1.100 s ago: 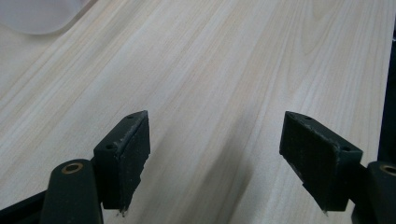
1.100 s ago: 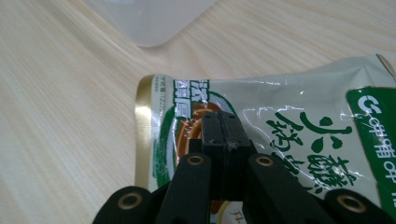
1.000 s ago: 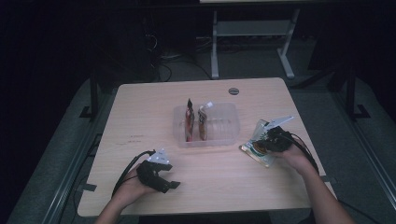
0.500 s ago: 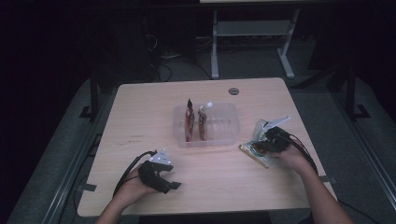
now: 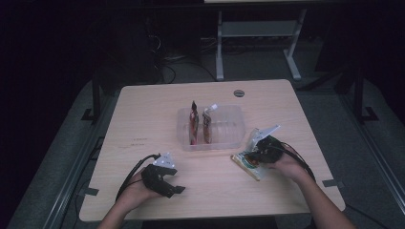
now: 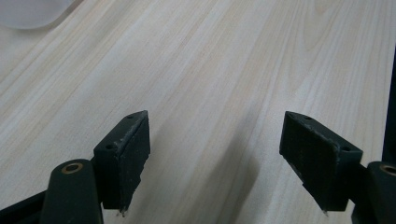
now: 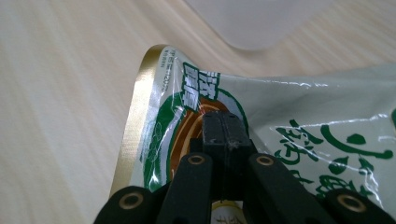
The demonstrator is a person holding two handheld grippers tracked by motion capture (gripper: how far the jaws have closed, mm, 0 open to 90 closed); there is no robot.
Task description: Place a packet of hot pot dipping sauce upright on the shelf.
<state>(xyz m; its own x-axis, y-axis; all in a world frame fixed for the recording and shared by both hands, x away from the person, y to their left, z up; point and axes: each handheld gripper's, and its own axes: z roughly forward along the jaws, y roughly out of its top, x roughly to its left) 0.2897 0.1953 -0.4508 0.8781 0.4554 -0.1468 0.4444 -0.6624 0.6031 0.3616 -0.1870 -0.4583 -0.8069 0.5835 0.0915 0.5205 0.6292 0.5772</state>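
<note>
**Inspector:** Where the bench's near right corner begins, the packet [image 5: 248,163] lies flat on the wood, a green-and-white printed sachet with a gold edge strip. Its long axis runs diagonally, from the near right edge up toward the middle of the bench, and one end points at the clear tray [image 5: 229,138].

**Assistant:** And the grip on it?

**Inspector:** The right gripper [image 5: 255,153] has its two black jaws pressed together. In the right gripper view they meet over the printed face of the packet [image 7: 299,116], at the round brown-and-green emblem. Whether film is pinched between the pads I cannot tell; the jaws sit closed against it.

**Assistant:** Hand pose?

**Inspector:** The right hand [image 5: 282,162] comes in from the near right corner, forearm angled toward the bench's centre, gripper nose low over the packet, grey plate uppermost.

**Assistant:** The tray?

**Inspector:** It stands at the middle of the bench, just beyond the packet and apart from it. Two packets [image 5: 200,125] stand upright on edge in its left half.

**Assistant:** The other side?

**Inspector:** The left gripper [image 5: 175,190] rests near the near edge, left of centre, held by the left hand [image 5: 138,191] with the forearm entering from the near edge. Its jaws stand wide apart in the left gripper view, bare table [image 6: 224,84] between them, nothing held. It is well apart from the packet.
</note>
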